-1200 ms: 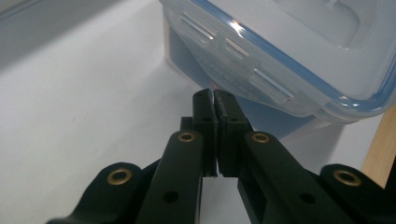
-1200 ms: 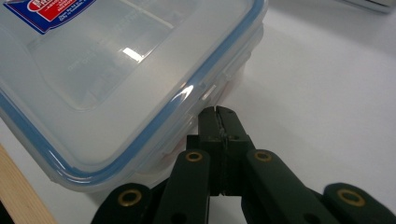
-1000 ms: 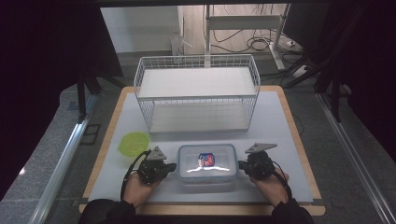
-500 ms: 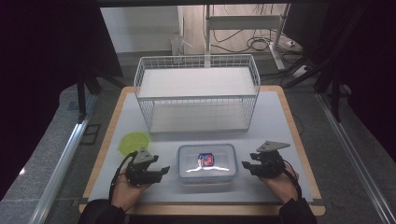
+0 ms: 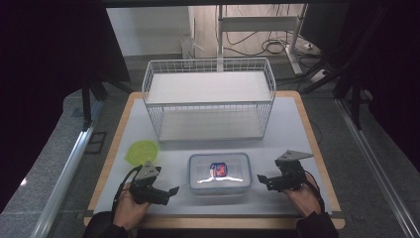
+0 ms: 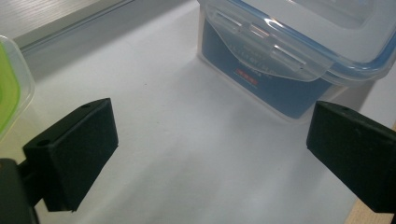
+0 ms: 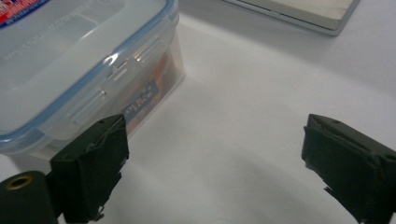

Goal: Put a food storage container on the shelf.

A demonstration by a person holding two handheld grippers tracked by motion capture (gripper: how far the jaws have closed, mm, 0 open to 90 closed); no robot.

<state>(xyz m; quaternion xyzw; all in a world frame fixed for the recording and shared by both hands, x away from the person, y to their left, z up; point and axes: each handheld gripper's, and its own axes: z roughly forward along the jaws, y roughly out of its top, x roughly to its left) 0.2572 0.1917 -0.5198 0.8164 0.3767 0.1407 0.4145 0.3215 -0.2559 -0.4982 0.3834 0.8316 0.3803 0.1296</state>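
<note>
A clear lidded food container (image 5: 220,172) with a blue seal and a red and blue label sits on the white mat near the front edge. My left gripper (image 5: 167,192) is just off its left end and my right gripper (image 5: 263,181) just off its right end. Both point inward at it. In the left gripper view the jaws (image 6: 210,154) stand wide apart over bare mat, short of the container (image 6: 280,56). In the right gripper view my gripper (image 7: 215,172) is likewise open beside the container (image 7: 79,60). Both pairs of jaws have just been opening, with nothing between them.
A white wire two-level rack (image 5: 208,99) stands behind the container across the middle of the mat. A green lid (image 5: 142,151) lies at the front left, close to my left gripper. The wooden table edge (image 5: 218,222) runs just in front of the hands.
Both grippers were shut against the container's ends. They have drawn outward from it, left to the left and right to the right, and their jaws have opened. The container has stayed put.
</note>
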